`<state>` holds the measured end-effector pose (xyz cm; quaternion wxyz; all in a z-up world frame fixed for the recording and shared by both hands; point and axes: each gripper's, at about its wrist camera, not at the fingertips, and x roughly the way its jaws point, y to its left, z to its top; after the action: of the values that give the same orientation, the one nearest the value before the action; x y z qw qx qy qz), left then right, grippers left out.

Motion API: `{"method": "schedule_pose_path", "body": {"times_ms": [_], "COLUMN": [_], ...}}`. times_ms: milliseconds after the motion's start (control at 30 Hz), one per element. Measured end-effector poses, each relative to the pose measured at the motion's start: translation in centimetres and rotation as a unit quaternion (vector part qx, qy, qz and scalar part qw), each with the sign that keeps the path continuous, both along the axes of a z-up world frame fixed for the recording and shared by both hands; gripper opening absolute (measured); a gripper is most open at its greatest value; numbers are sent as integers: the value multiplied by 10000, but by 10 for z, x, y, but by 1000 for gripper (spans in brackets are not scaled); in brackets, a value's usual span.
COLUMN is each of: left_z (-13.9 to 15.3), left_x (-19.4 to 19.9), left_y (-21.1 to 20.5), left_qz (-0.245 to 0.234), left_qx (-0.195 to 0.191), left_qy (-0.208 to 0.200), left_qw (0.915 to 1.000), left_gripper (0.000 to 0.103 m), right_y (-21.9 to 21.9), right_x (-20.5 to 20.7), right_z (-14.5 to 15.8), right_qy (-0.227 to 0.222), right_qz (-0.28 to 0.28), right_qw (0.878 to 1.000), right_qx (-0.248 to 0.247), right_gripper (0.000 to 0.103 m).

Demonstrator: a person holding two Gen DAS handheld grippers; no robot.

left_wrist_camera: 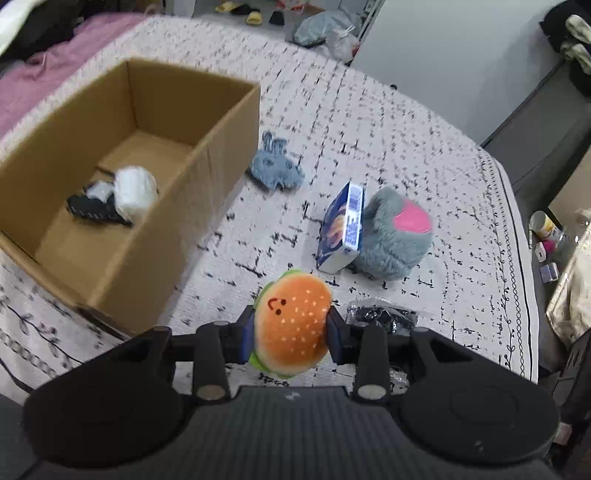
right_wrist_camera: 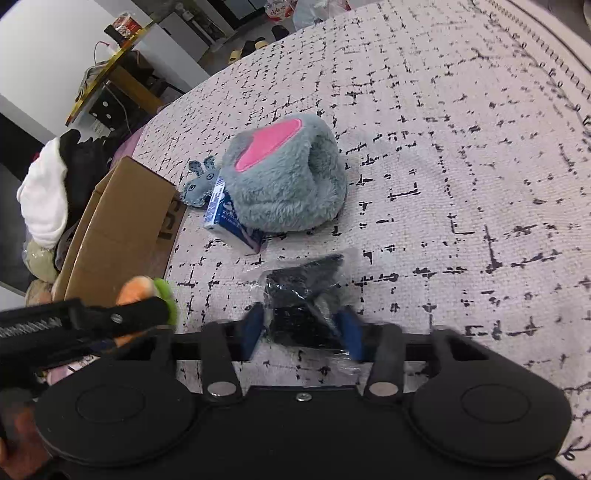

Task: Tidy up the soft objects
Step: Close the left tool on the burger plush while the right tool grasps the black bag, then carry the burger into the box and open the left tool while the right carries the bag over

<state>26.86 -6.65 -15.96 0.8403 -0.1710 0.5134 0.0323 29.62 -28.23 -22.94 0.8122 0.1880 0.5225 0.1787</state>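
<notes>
My left gripper [left_wrist_camera: 291, 326] is shut on a plush hamburger [left_wrist_camera: 293, 325] with a smiley face, held above the bed beside the open cardboard box [left_wrist_camera: 229, 122]. The box holds a white soft bundle [left_wrist_camera: 135, 190] and a dark item [left_wrist_camera: 92, 208]. My right gripper [right_wrist_camera: 301, 330] is closed around a black item in a clear plastic bag [right_wrist_camera: 306, 295] lying on the bed; it also shows in the left wrist view [left_wrist_camera: 380, 317]. A grey plush slipper with a pink patch [right_wrist_camera: 288, 177], a small blue-grey plush bunny [left_wrist_camera: 275, 166] and a blue carton [left_wrist_camera: 341, 229] lie on the bedspread.
The patterned white bedspread [right_wrist_camera: 461, 166] covers the bed. A pink blanket [left_wrist_camera: 48, 74] lies behind the box. Bags and shoes [left_wrist_camera: 325, 29] sit on the floor beyond the bed. Small containers [left_wrist_camera: 543, 229] stand at the right of the bed.
</notes>
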Motion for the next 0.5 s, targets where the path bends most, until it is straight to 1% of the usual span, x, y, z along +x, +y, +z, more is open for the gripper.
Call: {"method": "schedule_pose_path", "body": {"times_ms": [133,233,500], "left_z": [15,24,50], "left_x": [-11,-19,-38], "left_y": [5,8,16], "left_qz": [-42,-53,-144], "left_qx": [-4,-40,-95], "left_qy": [-130,-211,-479], "left_qw": [9999,9998,9987], "left_gripper": [37,37,37], "right_y": [0,-3,-6], "right_x": [-10,-17,-31], "right_z": [8,17,44], "right_qy": [-94,-199,-509], "right_qz": [-72,-193,-517], "right_qw": [9998,9995,9969], "right_qx": [-140,-145,-290], "right_gripper": [34,32,31]}}
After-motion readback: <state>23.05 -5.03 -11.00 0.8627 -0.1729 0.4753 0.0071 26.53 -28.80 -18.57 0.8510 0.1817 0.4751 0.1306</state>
